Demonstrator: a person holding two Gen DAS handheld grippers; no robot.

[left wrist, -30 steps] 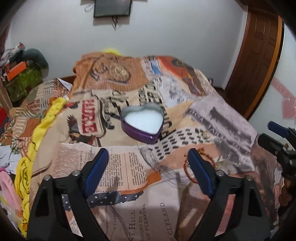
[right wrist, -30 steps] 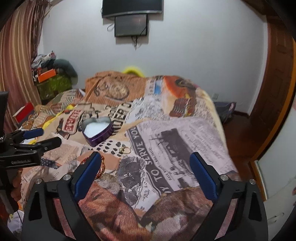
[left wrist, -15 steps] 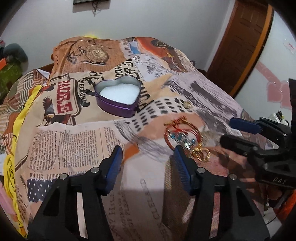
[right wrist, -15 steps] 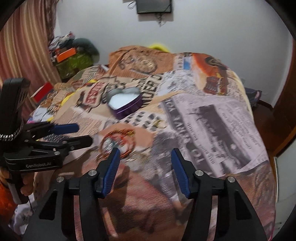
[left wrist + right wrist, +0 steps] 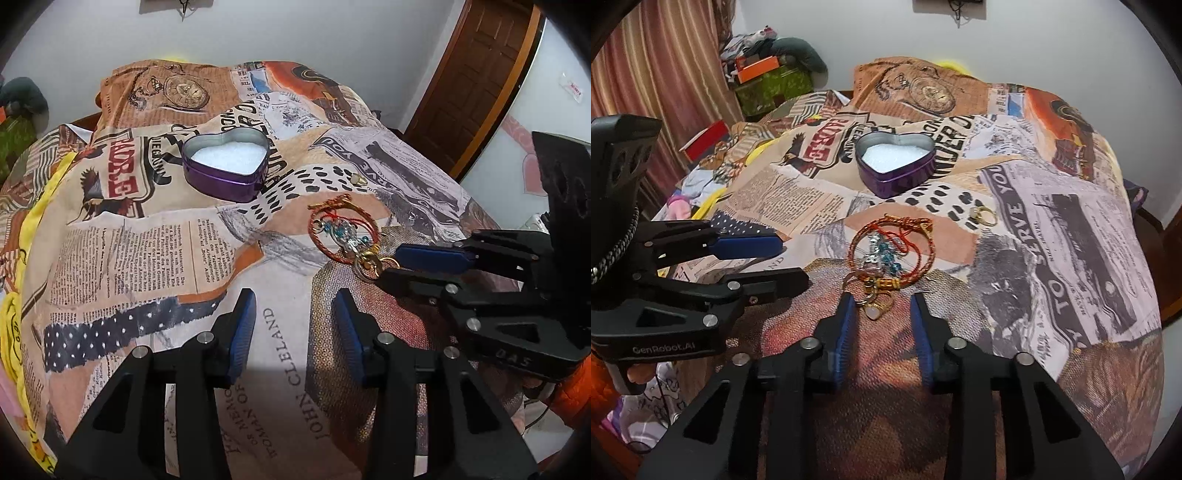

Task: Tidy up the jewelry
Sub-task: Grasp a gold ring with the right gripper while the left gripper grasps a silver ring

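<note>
While both grippers' fingers point(image 5: 846, 317) gape empty, bracelets point(image 5: 892, 251) lie before the heart tin point(image 5: 895, 162).

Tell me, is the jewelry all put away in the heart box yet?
Not yet. The heart box holds only white padding. The right gripper is open around the gold pieces at the near end of the tangled bracelets. The left gripper is open, holding nothing. A gold ring also waits on the bedspread.
</note>
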